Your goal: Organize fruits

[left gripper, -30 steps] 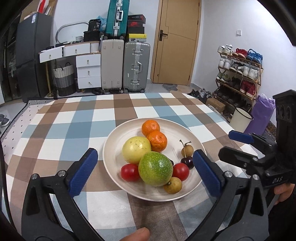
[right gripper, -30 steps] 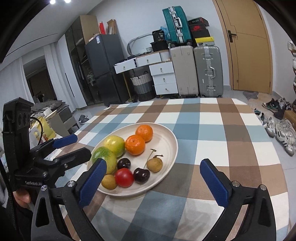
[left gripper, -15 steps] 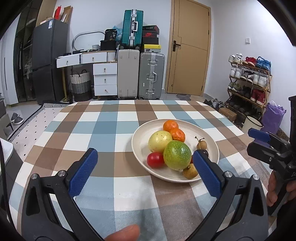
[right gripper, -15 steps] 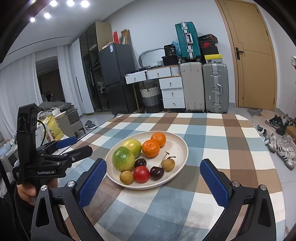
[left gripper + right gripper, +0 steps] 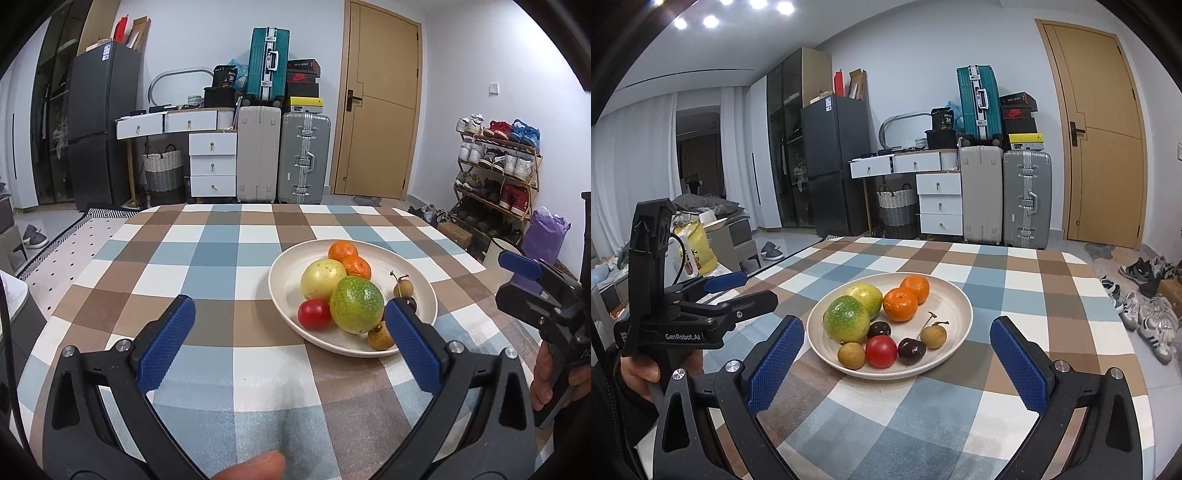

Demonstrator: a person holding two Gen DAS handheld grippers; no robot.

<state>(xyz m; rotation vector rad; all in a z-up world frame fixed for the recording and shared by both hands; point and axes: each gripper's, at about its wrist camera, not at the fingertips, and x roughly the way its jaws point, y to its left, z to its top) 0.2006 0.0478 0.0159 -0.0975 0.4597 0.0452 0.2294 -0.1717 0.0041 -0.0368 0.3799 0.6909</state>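
right wrist view: cream plate (image 5: 955, 295) at 12 o'clock on the checkered tablecloth (image 5: 1015, 295) holds a speckled green fruit (image 5: 846, 319), two mandarins (image 5: 900, 304), a cherry tomato (image 5: 881, 351). right gripper (image 5: 895, 363) and left gripper (image 5: 293, 347) both gape wide, gripping nothing.

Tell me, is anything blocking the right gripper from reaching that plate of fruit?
Nothing visible does. The right gripper is open and held above the checked tablecloth, and only bare cloth lies between it and the plate. The left gripper is off to the side, not in the path.
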